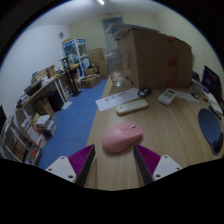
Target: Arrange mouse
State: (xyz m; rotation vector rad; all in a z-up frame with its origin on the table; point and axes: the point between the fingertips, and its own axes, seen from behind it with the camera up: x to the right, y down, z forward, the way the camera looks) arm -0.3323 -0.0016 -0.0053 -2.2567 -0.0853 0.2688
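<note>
Pink computer mouse [122, 139] is lying on the wooden worktop [170, 130], just ahead of the gripper [114, 160] and roughly centred on the gap between its two fingers [78, 161]. The fingers are standing spread apart, pinching nothing; the mouse is resting on its own weight, and whether the fingertips are already flanking its near end cannot be told. Judging by its form, the mouse is a light, rigid plastic shell with a smooth domed top, so it is likely to slip if taken high on the curve. The safer hold is across its two long flanks, low down near the worktop, where the sides are closest to parallel. Pressure on the button end should be kept light. No cable is visible. Beyond the mouse, well apart from it, a white keyboard [132, 106] is lying near a large cardboard box [155, 55].
</note>
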